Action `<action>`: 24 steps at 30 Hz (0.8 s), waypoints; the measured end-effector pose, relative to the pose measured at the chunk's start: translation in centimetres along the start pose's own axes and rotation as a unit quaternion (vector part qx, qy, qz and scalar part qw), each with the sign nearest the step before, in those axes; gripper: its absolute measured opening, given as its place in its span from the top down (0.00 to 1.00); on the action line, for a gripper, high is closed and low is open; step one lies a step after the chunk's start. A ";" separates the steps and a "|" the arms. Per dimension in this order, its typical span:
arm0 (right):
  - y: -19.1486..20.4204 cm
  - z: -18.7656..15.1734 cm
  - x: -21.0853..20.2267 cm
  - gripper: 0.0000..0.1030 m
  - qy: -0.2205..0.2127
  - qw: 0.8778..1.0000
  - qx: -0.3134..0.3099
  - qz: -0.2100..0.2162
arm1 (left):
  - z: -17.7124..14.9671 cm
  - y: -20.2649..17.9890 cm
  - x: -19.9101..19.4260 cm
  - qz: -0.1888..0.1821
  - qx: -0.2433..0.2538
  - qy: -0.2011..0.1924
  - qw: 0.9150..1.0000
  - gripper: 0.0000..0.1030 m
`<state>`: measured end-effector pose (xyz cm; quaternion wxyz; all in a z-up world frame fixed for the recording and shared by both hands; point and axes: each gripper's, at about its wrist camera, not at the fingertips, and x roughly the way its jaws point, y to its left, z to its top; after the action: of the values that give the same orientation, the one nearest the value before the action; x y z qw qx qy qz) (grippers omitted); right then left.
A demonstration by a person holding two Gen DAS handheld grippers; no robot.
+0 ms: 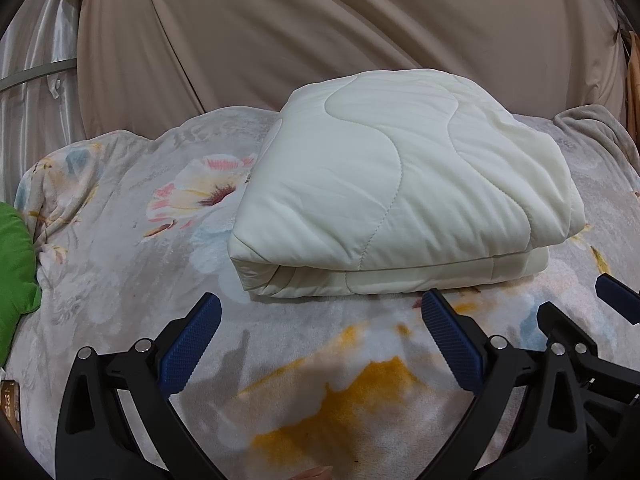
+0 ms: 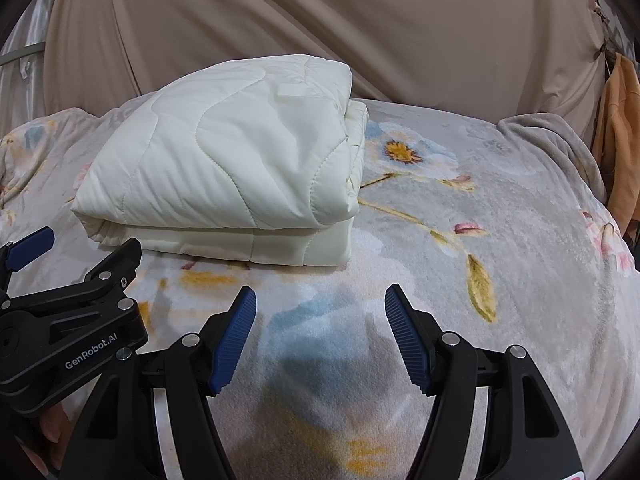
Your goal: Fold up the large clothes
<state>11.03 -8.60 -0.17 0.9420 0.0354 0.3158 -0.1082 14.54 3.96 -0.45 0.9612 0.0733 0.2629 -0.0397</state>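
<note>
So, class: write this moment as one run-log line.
quilt: folded, on floral blanket | left tongs: open, empty | right tongs: open, empty

Left gripper (image 1: 320, 308), right gripper (image 2: 320, 300): agape, empty.

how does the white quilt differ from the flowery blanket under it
The white quilt is plain cream with wavy stitching; the flowery blanket is grey with pink, blue and yellow flowers. The quilt is folded into a thick, puffy stack; the blanket lies spread out flat. The quilt looks smooth; the blanket looks fuzzy. Both are soft bedding, and neither gripper touches them.
</note>
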 end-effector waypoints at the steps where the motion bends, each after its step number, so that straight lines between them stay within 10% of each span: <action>1: 0.0 0.0 0.0 0.37 0.000 1.000 0.000 0.000 | 0.0 0.0 0.0 0.000 0.000 0.000 1.000 0.05; 24: 0.0 0.0 -0.1 0.37 -0.001 1.000 -0.001 -0.001 | -0.1 -0.1 -0.2 0.004 0.003 -0.002 1.000 0.05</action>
<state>10.97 -8.58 -0.15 0.9422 0.0344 0.3151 -0.1089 14.31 3.90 -0.44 0.9617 0.0773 0.2606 -0.0366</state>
